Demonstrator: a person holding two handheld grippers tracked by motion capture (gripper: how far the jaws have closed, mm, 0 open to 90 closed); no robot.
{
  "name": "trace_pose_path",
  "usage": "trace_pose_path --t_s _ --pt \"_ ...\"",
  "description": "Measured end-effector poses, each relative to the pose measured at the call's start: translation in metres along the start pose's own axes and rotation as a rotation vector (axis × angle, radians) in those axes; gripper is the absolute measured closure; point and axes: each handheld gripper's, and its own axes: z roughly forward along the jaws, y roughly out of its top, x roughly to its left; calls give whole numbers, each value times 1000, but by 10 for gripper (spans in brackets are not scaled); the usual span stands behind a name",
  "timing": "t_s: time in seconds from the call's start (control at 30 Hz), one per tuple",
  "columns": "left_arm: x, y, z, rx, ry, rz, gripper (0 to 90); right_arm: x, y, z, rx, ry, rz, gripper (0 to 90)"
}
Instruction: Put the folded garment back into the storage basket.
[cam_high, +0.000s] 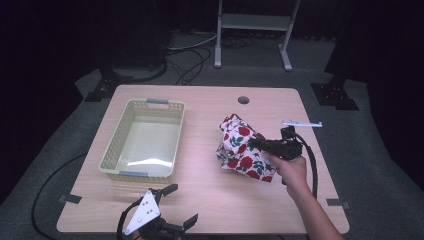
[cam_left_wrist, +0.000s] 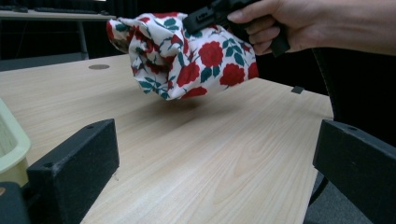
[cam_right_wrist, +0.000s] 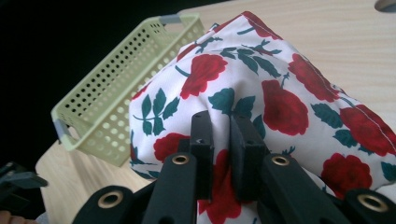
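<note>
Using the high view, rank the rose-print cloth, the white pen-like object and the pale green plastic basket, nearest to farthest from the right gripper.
1. Rose-print cloth: pinched in the right gripper.
2. White pen-like object: just beyond it, near the table's right edge.
3. Pale green plastic basket: across the table, left.

cloth (cam_high: 242, 148): 1 | basket (cam_high: 116, 142): 1 | tools: 2 | white clip (cam_high: 301, 123): 1
</note>
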Motion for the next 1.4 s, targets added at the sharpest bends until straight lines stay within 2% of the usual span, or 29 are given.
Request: trace_pose_path --t_s 0.13,0.2,0.37,0.57,0.93,1.4 --pt "0 0 0 -1 1 0 0 6 7 -5 -23 28 14 806" --pt "0 0 0 -2 1 -1 0 9 10 -6 -20 24 11 806" --pt "0 0 -1 -2 3 -1 0 14 16 -6 -36 48 35 806" --pt "1 1 -1 -6 3 -4 0 22 23 -2 -26 52 28 806" --pt "0 1 -1 -8 0 -5 0 32 39 6 -48 97 53 806" --pt "0 1 -1 -6 -5 -5 0 46 53 20 -40 130 40 806"
